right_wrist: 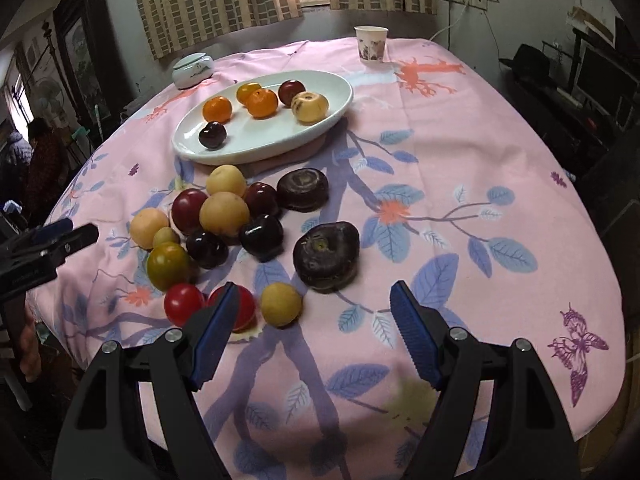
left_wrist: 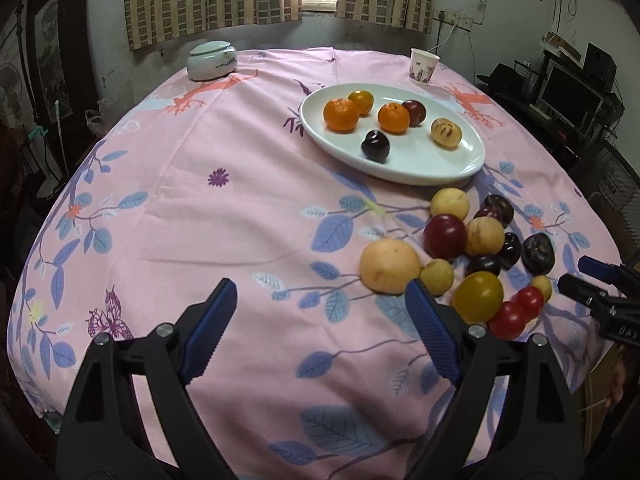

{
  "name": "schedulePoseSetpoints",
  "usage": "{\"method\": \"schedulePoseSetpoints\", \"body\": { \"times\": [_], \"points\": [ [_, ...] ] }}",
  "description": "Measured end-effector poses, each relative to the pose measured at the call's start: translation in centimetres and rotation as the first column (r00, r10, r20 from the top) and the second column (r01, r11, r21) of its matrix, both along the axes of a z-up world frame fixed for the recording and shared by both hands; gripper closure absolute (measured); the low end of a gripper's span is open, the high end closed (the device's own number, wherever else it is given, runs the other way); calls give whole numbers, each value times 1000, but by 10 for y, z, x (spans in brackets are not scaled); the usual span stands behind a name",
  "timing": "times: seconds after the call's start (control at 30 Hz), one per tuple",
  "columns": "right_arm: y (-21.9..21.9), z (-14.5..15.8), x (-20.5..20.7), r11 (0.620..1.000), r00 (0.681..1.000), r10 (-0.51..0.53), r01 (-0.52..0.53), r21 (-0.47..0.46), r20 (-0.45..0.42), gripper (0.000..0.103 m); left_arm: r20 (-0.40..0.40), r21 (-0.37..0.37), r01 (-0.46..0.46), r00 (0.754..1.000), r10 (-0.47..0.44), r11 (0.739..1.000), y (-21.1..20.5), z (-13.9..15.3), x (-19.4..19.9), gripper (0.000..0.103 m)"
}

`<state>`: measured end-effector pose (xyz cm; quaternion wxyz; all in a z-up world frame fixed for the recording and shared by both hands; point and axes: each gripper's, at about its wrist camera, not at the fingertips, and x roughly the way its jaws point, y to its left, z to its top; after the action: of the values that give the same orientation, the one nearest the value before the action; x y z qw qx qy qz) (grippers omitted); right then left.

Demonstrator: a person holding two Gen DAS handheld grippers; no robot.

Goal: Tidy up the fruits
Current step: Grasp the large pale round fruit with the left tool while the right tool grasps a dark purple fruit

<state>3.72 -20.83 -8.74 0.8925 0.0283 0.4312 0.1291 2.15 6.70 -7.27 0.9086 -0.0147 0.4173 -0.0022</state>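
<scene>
The loose fruit [right_wrist: 224,240] lies heaped on the cloth at centre left of the right wrist view, just below the plate [right_wrist: 340,108]. These are small round pieces, probably light and fairly firm, but smooth-skinned, so likely to roll or slip; I would take each across its widest part with a gentle squeeze, since the red tomatoes [right_wrist: 184,304] and dark plums [right_wrist: 261,236] would bruise or split. The two dark, flattened fruits [right_wrist: 326,254] look wrinkled and may be softer.

Colours are mixed: pale yellow, dark purple, red, one olive-green. On the plate, in the upper part of the frame, already sit three oranges [right_wrist: 262,102], two plums and a yellow fruit.

The right gripper [right_wrist: 312,320] hovers with jaws apart, holding nothing, its left finger just in front of a tomato and a small yellow fruit [right_wrist: 280,304] between the fingers' line. The left gripper [left_wrist: 320,312] is likewise spread and empty, at lower centre of its view, the pile to its right.

A lidded jar [left_wrist: 212,60] and paper cup [left_wrist: 424,66] stand at the far edge.
</scene>
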Motion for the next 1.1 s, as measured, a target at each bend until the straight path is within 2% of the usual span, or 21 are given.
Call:
{"method": "schedulePoseSetpoints", "body": {
  "times": [0.07, 0.13, 0.2, 0.27, 0.3, 0.37, 0.47, 0.7, 0.8, 0.93, 0.97, 1.03, 1.07, 1.1],
  "points": [
    [-3, -2, 12, 1000, 1000, -19, 19, 16, 11, 25, -13, -4, -8, 1000, 8, 1000, 3, -5, 1, 15],
    [-1, -9, 27, 1000, 1000, -25, 25, 0, -13, 27, -17, 1, -13, 1000, 13, 1000, 5, -7, 2, 15],
    [0, -21, 41, 1000, 998, -25, 25, 2, -60, 42, -22, 7, -12, 1000, 12, 1000, 4, -9, 3, 15],
    [4, -25, 44, 1000, 999, -13, 13, -7, -50, 46, -31, 17, -2, 1000, 3, 1000, 3, -12, 4, 15],
    [6, -23, 44, 1000, 999, -4, 3, -13, -46, 58, -38, 26, 1, 999, 0, 1000, 1, -13, 7, 15],
    [5, -17, 40, 1000, 998, -1, 2, 25, -60, 58, -49, 37, 6, 999, -4, 999, -2, -17, 10, 15],
    [6, -3, 23, 1000, 1000, -12, 12, -24, -1, 58, -62, 48, 24, 998, -21, 999, -7, -22, 14, 15],
    [-3, 12, 2, 999, 1000, -1, 0, 35, 14, 58, -86, 65, 52, 995, -46, 997, -23, -34, 30, 15],
    [-2, 15, -1, 998, 1000, 5, -6, 56, 20, 58, -109, 30, 67, 992, -63, 997, -28, -40, 41, 15],
    [-1, 16, -4, 997, 1000, 12, -13, 71, 22, 58, -114, 26, 69, 991, -66, 997, -37, -44, 52, 18],
    [-1, 16, -4, 997, 1000, 13, -14, 71, 22, 58, -113, 23, 72, 991, -69, 997, -39, -43, 55, 22],
    [0, 16, -5, 997, 1000, 16, -18, 75, 24, 58, -90, 29, 84, 993, -81, 996, -43, -39, 56, 48],
    [0, 16, -5, 997, 1000, 19, -21, 78, 25, 58, -90, 34, 89, 992, -86, 995, -45, -39, 58, 57],
    [1, 16, -6, 997, 999, 21, -23, 79, 26, 58, -90, 25, 85, 993, -82, 996, -45, -39, 59, 57]
  ]
}}
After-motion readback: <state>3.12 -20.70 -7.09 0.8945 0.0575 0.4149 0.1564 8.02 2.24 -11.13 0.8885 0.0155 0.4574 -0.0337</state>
